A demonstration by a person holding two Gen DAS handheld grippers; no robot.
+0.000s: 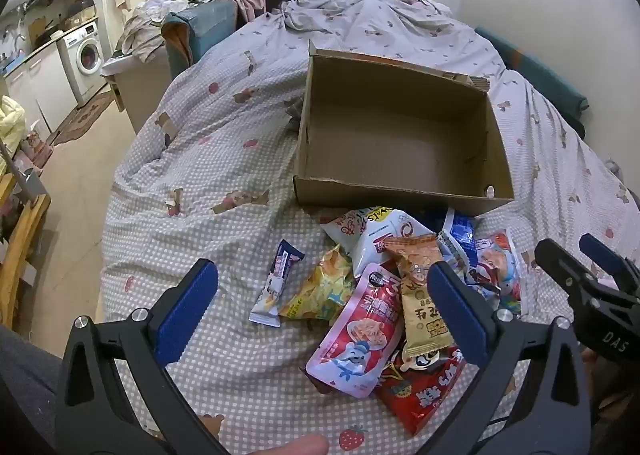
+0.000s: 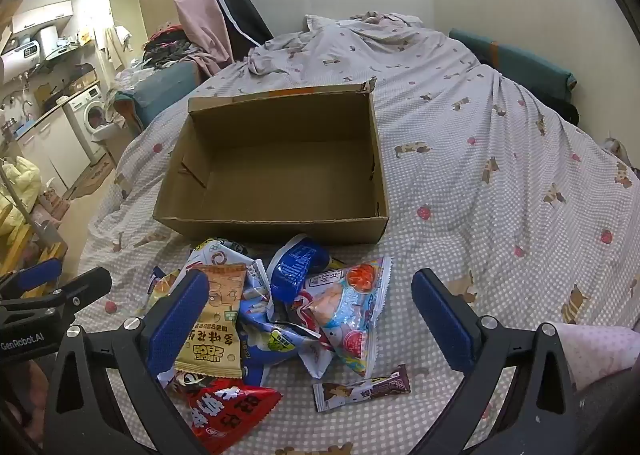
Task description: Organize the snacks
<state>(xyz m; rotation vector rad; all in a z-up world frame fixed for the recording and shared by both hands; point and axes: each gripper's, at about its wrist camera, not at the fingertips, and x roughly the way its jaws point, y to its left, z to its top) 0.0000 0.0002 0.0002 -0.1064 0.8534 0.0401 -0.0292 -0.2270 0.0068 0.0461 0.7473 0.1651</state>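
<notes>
An empty brown cardboard box (image 1: 400,143) stands open on the bed; it also shows in the right wrist view (image 2: 280,171). A pile of snack packets lies in front of it: a pink pouch (image 1: 356,331), a tan packet (image 1: 420,295), a red bag (image 1: 424,391), a yellow bag (image 1: 324,287) and a small white-purple bar (image 1: 276,283). In the right wrist view the tan packet (image 2: 218,315), a blue packet (image 2: 296,267), a pale fish-print bag (image 2: 348,311) and a brown bar (image 2: 360,387) show. My left gripper (image 1: 324,315) is open above the pile. My right gripper (image 2: 316,315) is open above it too.
The bed has a checked quilt (image 1: 208,159) with rumpled bedding at the far end. To the left the floor drops away toward a washing machine (image 1: 86,55) and cabinets. A wooden chair (image 1: 20,247) stands at the left edge. A wall runs behind the bed.
</notes>
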